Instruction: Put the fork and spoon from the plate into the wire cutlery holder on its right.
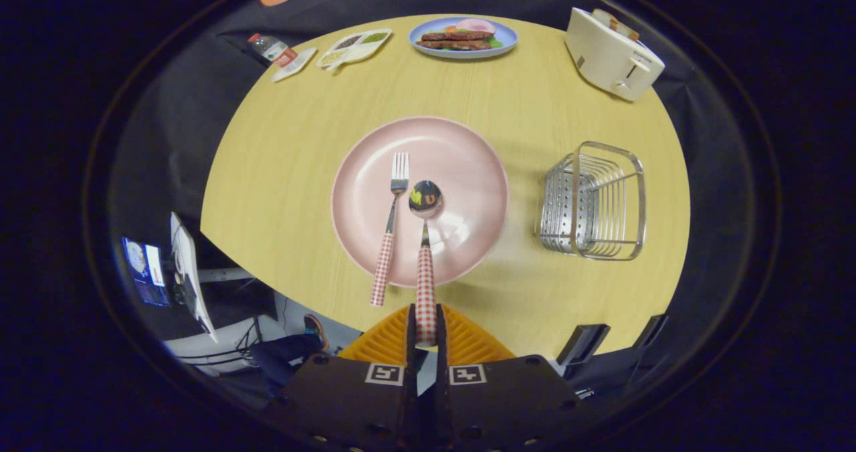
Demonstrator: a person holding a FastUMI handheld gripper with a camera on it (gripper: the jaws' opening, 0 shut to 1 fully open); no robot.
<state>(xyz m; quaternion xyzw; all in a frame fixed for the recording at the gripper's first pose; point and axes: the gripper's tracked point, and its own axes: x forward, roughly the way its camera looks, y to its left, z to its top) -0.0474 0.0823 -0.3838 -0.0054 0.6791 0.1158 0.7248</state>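
I look down from well above a round wooden table (287, 171). A pink plate (468, 164) lies at its middle. The fork (392, 228), with a red-checked handle, rests on the plate's left half, and its handle end pokes over the near rim. My gripper (425, 335) is shut on the end of the spoon's checked handle. The spoon (425, 238) points straight ahead from the fingers, its bowl over the plate's middle. I cannot tell whether the bowl touches the plate. The wire cutlery holder (595, 201) stands to the right of the plate, with nothing in it.
A white toaster (612, 54) stands at the far right. A blue plate of food (463, 37) sits at the far edge, with a white divided dish (354, 46) and a small bottle (271, 47) to its left. Screens (144, 271) and a person's shoe (314, 328) show below the table's near-left edge.
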